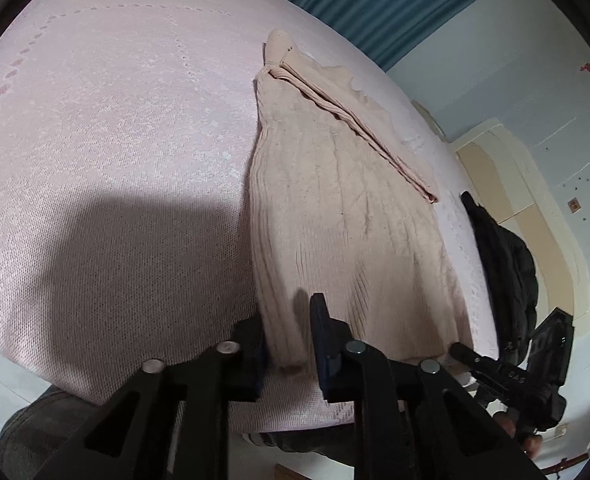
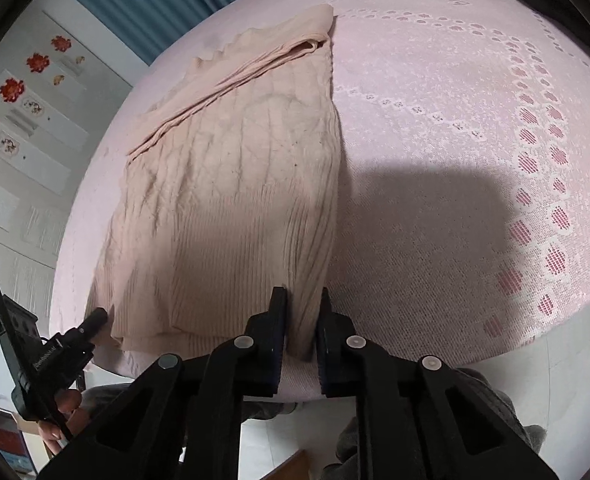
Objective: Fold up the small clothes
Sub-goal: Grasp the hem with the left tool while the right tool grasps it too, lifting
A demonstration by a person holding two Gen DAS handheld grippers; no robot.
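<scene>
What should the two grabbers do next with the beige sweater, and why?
Probably lift the near hem and carry it toward the far end. The left gripper and the right gripper each pinch a near corner of the beige sweater, which lies long and already narrowed on the pink cloth.

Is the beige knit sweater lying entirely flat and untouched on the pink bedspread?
No: the right gripper has the sweater's near hem corner between its jaws.

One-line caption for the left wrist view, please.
Left gripper pinches the near hem of a beige knit garment lying on a pink bedspread.
</scene>
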